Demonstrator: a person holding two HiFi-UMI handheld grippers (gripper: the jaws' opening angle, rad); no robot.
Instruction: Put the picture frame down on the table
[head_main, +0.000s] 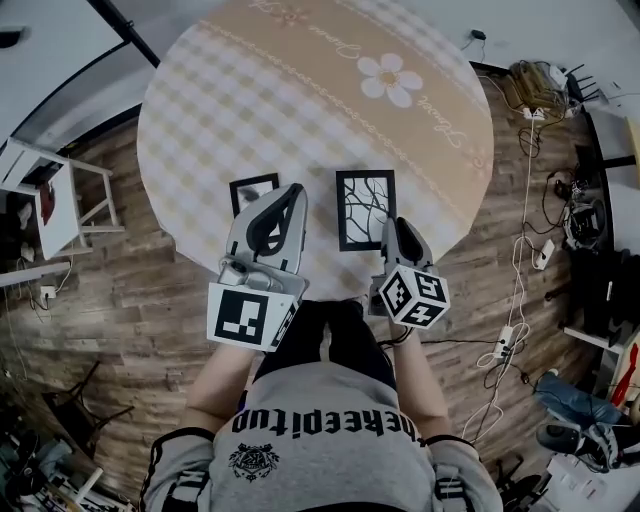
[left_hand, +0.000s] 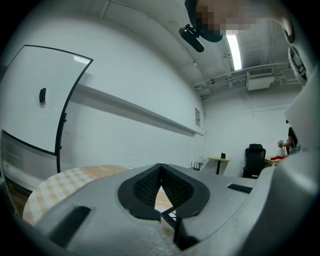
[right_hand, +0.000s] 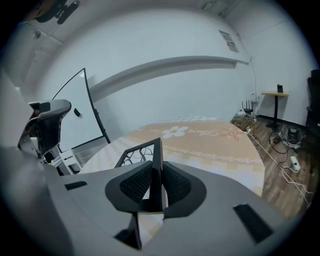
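picture frame (head_main: 365, 208): black rim, bare-branch print, at near edge of round checked table (head_main: 200, 110) | right gripper (head_main: 393, 230): jaws clamped on its rim | left gripper (head_main: 291, 197): jaws together, empty | small frame (head_main: 254, 190): flat, beside left gripper

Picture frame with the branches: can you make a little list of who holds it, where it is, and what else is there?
Held by: right gripper, jaws shut on the near edge of the picture frame
Where: over the round table, face up; can't tell if it touches
Left gripper: jaws together, nothing between them
Also there: small frame on the table, to the left
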